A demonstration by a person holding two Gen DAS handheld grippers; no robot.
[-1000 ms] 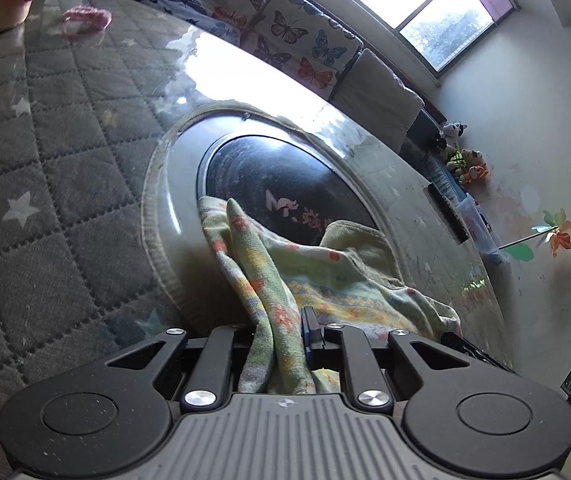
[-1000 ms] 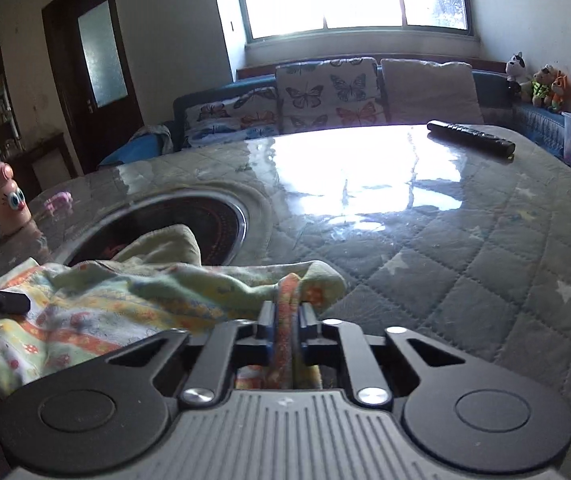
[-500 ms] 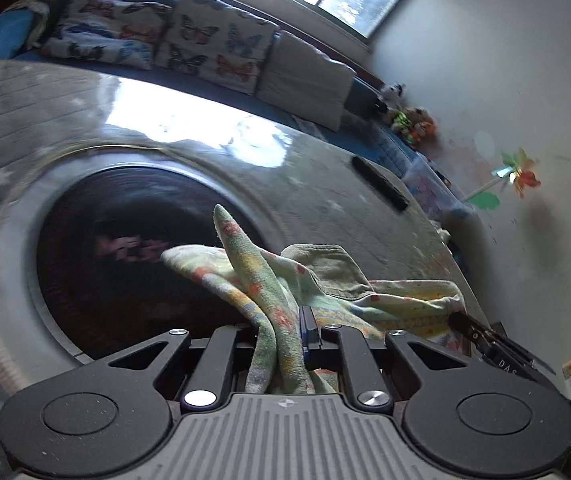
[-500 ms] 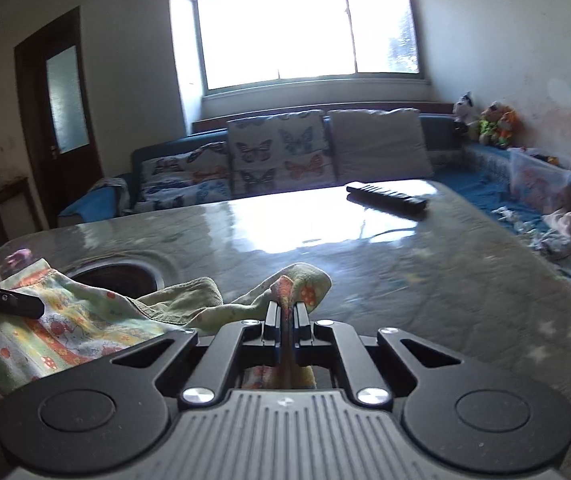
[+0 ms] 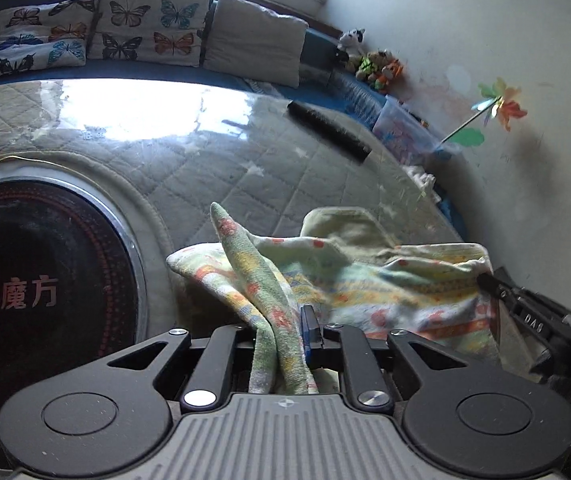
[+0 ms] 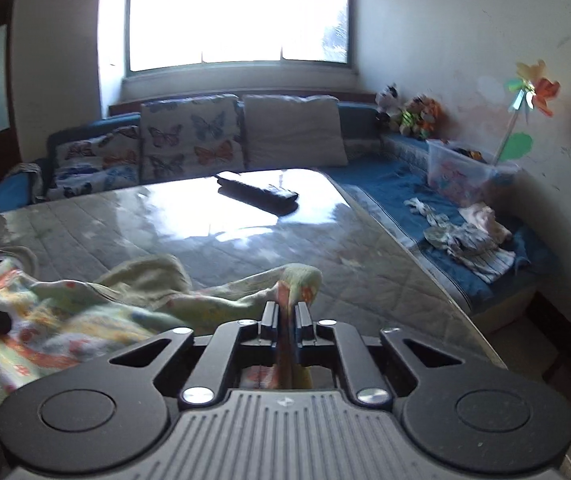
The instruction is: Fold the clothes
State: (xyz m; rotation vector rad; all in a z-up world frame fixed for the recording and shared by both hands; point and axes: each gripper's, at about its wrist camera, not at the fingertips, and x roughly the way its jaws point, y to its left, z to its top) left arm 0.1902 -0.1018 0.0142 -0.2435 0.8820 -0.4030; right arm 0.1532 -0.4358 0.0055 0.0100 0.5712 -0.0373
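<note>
On the black hob (image 5: pixel 37 280) set into the worktop (image 5: pixel 213 168) I can read red characters, "焱魔方", and on the right tool's body, at the right edge of the left view, there is small pale lettering I cannot make out. My left tool (image 5: pixel 281 332) pinches a bunched fold of the garment (image 5: pixel 365 280), a pastel floral cloth, and its jaws are easing apart with the cloth between the pads. My right tool (image 6: pixel 285 316) is pressed together on another edge of the same cloth (image 6: pixel 85 312), its jaws also parting slightly around the fabric. The garment hangs stretched between the two tools over the quilted worktop cover, just beside the hob's ring, its middle sagging in loose folds. A black remote (image 6: pixel 257 194) lies well apart on the far side of the worktop, in the window glare. Beyond it runs a blue sofa (image 6: pixel 389 184) with butterfly cushions (image 6: pixel 189 136) and a plain cushion (image 6: pixel 293 128); along its right arm sit soft toys (image 6: pixel 409 114), a clear box (image 6: pixel 461 176) and loose clothes (image 6: pixel 465 236). A pinwheel (image 6: pixel 533 92) stands against the wall. The worktop's right edge runs close beside the right tool; between the garment and the remote the cover lies bare.
</note>
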